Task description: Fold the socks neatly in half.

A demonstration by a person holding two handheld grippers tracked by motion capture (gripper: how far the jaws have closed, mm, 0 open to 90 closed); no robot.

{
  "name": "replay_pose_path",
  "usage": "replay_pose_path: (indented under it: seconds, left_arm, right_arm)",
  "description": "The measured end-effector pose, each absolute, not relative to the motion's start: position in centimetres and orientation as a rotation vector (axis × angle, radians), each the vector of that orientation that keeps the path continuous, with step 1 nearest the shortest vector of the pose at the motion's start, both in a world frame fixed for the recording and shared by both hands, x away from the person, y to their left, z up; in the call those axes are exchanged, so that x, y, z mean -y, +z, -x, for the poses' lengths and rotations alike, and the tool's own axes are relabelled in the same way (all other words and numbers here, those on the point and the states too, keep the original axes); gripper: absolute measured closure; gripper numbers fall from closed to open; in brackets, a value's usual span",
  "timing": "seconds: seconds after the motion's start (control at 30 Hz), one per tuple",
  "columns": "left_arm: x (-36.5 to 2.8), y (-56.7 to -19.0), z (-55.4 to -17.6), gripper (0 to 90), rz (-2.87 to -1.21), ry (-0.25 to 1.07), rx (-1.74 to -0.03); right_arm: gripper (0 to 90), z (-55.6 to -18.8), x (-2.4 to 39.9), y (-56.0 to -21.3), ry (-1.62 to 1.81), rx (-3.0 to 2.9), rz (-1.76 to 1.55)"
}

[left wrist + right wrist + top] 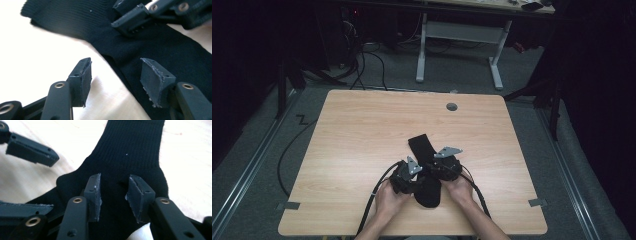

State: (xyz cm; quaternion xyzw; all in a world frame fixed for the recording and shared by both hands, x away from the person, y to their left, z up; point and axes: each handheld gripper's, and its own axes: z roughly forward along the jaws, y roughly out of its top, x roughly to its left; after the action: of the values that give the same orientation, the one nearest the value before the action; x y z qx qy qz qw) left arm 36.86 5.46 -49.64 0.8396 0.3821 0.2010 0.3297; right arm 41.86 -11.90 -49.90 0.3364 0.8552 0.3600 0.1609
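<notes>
Sock (424, 167) flat on table (362, 130), beneath both released tongs: left (115, 75), right (113, 192)

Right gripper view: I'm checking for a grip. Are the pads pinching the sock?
No. The right gripper stands open over the sock, a gap showing between its pads.

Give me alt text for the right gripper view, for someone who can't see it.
A black sock lies flat on a pale wooden table, its ribbed cuff pointing away. The right hand-held gripper hovers over its heel area, jaws apart with nothing pinched between them. The left hand-held gripper reaches in from the upper left.
</notes>
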Motion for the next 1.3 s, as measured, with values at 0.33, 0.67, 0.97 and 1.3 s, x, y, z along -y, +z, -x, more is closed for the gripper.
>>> replay_pose_path:
  seconds: [0.33, 0.67, 0.97, 1.3]
  left_arm:
    - [-6.3, -49.9, -35.3, 40.6, -2.168, 0.510, -1.048]
    - [-5.5, -49.5, -34.6, 38.5, -2.153, 0.478, -0.993]
    - [-5.1, -49.9, -34.5, 37.3, -2.190, 0.448, -0.949]
    - [-7.2, -48.9, -37.9, 44.6, -2.111, 0.452, -1.055]
  right_arm:
    - [61.3, -43.2, 10.9, -50.2, 1.011, -2.385, -0.995]
    - [56.3, -43.3, 11.0, -50.2, 1.039, -2.391, -1.032]
    - [48.9, -41.5, 12.5, -49.0, 1.050, -2.420, -0.959]
    - [51.2, -40.5, 13.1, -50.1, 1.034, -2.412, -0.961]
